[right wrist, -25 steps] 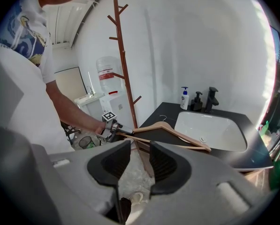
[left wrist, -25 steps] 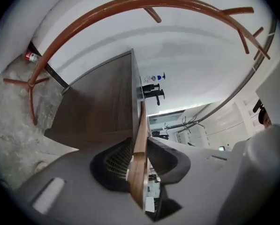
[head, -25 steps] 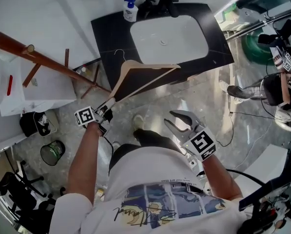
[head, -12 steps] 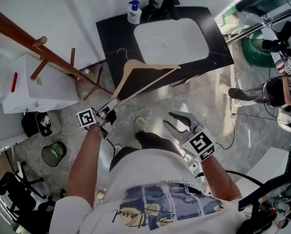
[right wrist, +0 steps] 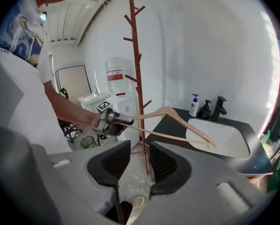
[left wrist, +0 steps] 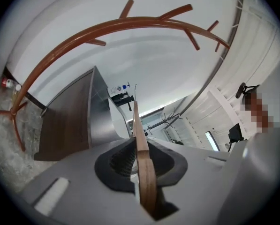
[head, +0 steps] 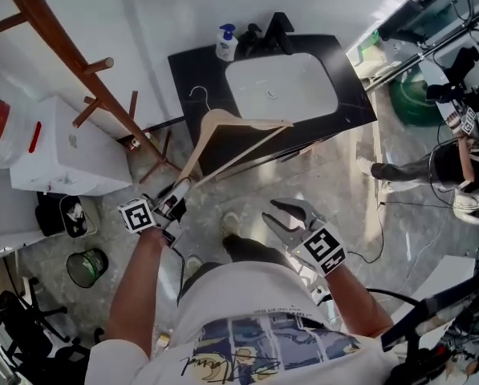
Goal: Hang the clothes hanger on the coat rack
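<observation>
Hanger (head: 213, 117) now rides higher toward the coat rack (head: 66, 42), left gripper (head: 179, 188) clamped on its end; right gripper (head: 269, 210) gapes empty.

Wooden hanger (head: 219, 117) held aloft by 1 end, seemingly clear of brown coat rack (head: 66, 46).

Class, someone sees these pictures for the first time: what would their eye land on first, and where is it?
First, the wooden clothes hanger, held out in mid-air by one end in the shut left hand-held gripper. Then the tall reddish-brown coat rack against the white wall at the head view's upper left, and the white sink in a black counter beyond the hanger.
</observation>
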The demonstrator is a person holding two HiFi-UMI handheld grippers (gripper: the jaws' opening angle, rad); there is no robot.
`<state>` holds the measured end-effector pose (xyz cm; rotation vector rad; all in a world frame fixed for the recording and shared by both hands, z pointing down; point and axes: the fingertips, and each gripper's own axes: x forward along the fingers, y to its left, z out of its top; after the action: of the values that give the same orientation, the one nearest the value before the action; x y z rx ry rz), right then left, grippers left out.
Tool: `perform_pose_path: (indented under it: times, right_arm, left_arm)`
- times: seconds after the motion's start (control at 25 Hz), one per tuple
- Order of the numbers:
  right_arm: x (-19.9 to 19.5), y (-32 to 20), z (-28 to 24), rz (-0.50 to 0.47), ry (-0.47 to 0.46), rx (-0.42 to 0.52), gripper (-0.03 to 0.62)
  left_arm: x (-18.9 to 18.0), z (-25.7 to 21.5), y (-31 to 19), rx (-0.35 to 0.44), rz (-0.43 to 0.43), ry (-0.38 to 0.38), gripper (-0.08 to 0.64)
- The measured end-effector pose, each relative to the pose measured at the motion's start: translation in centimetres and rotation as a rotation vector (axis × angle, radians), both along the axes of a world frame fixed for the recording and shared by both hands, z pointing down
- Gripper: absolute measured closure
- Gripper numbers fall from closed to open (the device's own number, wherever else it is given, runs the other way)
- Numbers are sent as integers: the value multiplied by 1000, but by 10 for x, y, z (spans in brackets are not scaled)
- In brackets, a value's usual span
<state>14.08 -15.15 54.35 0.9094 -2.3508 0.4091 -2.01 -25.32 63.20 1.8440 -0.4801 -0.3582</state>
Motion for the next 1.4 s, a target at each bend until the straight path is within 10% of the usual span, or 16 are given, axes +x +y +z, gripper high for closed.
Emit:
perform_pose_path:
  times: [0.48, 1.4]
  right_arm:
    - [-68, 33, -14, -81, -27, 62, 463]
    - [-142, 110, -19, -82, -63, 100, 463]
  left_arm:
    - [-66, -139, 65, 333, 7, -88, 509]
    - [-162, -331, 114, 687, -11, -108, 508]
